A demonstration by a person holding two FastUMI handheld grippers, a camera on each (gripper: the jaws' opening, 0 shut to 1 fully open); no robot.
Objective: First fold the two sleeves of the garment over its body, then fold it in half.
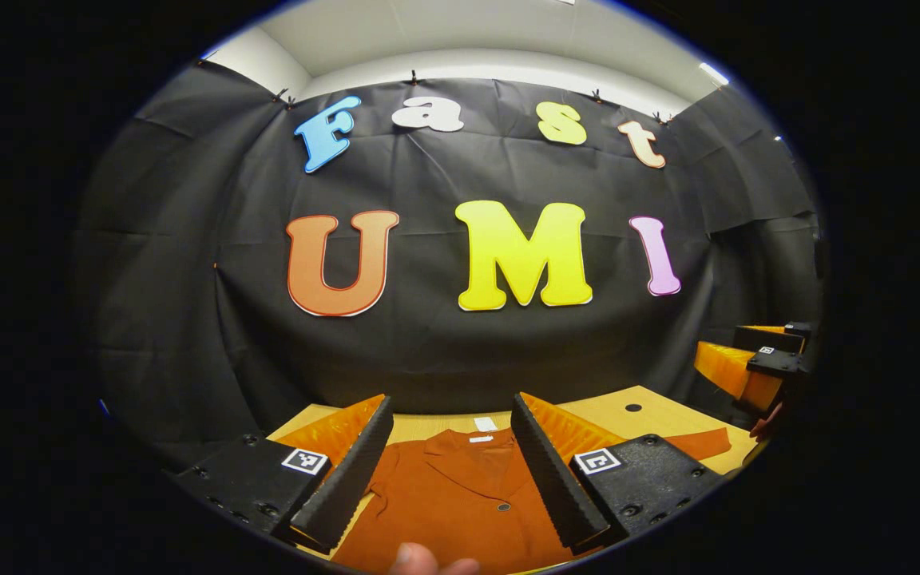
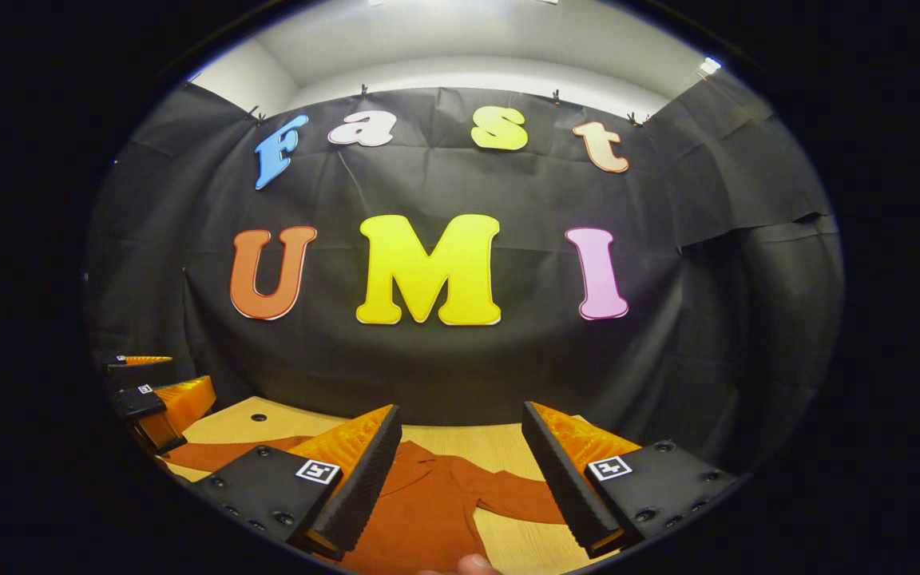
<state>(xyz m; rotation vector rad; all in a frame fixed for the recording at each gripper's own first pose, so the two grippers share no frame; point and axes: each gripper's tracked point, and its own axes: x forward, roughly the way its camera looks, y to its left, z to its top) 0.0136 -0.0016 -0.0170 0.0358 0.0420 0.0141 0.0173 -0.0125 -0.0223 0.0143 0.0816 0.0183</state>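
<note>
In the left gripper view, the left gripper [image 1: 452, 463] is hovering with fingers spread above the shirt [image 1: 460, 503], which is lying flat on the table [image 1: 652, 411]. In the right gripper view, the right gripper [image 2: 460, 471] is hanging spread-fingered over the shirt's [image 2: 420, 511] outstretched sleeve [image 2: 520, 497].

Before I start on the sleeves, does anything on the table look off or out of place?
Nothing stands out. The rust-orange shirt lies flat on the wooden table, collar toward the wall, sleeves spread out unfolded. Both tools hover open above it.
</note>
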